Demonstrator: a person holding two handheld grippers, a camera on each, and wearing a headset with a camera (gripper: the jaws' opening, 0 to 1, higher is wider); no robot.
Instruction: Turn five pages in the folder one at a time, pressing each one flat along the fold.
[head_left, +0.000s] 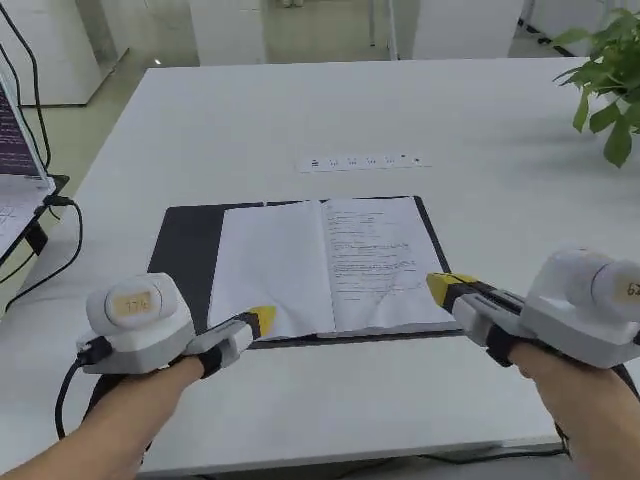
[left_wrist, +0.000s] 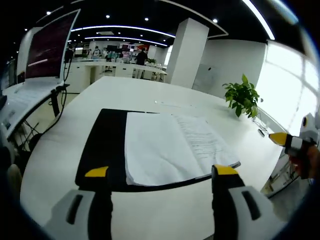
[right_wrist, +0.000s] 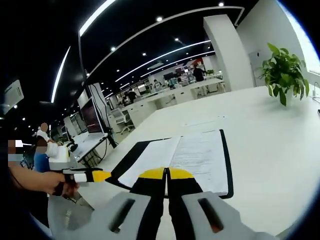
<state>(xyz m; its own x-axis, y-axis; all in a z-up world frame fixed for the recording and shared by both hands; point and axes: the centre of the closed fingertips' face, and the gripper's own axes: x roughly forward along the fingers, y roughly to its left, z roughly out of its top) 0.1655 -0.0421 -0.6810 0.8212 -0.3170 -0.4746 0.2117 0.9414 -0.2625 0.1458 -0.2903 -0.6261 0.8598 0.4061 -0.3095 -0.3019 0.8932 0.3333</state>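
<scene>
A black folder (head_left: 185, 255) lies open on the white table, with a blank page (head_left: 270, 265) on the left and a printed page (head_left: 375, 255) on the right. The same folder (left_wrist: 107, 150) spreads out ahead in the left gripper view, and the folder (right_wrist: 227, 165) lies beyond the jaws in the right gripper view. My left gripper (head_left: 262, 320) hovers at the folder's near left edge, open, with nothing between its yellow tips (left_wrist: 97, 172). My right gripper (head_left: 445, 287) sits at the folder's near right corner, shut and empty, its tips (right_wrist: 166, 174) pressed together.
A laptop (head_left: 15, 160) with cables sits at the table's left edge. A white power strip (head_left: 362, 161) lies beyond the folder. A potted plant (head_left: 607, 75) stands at the far right. People are at desks in the background.
</scene>
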